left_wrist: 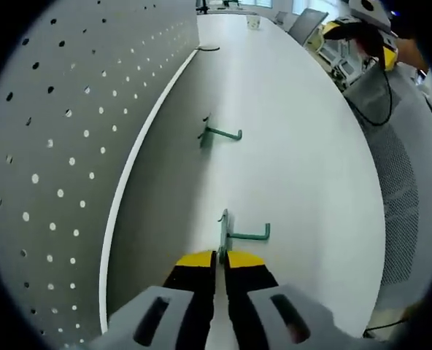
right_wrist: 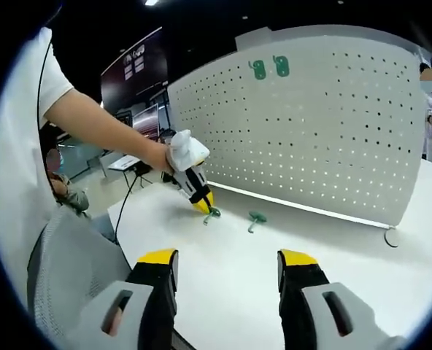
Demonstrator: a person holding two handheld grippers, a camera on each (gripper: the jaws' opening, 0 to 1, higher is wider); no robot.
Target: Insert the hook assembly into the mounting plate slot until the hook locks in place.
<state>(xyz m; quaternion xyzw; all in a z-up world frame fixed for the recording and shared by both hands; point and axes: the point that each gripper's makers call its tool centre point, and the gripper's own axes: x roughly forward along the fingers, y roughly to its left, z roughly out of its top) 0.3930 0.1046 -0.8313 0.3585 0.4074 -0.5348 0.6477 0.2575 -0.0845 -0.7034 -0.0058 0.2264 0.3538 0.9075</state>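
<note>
The left tool (left_wrist: pixel 221 261) clamps a green hook (left_wrist: pixel 234 232) on the white table (left_wrist: pixel 303 146) beside the pegboard (right_wrist: pixel 311 131); the right tool (right_wrist: pixel 227 266) hangs open, a second hook (left_wrist: pixel 217 133) lying farther along.

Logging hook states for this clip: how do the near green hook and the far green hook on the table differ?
The near hook sits at the tip of the left tool, whose jaws are closed together; whether it is gripped is unclear. The far hook lies apart on the table, untouched. The near hook looks larger, being closer. Both are green, with arms pointing the same way.
</note>
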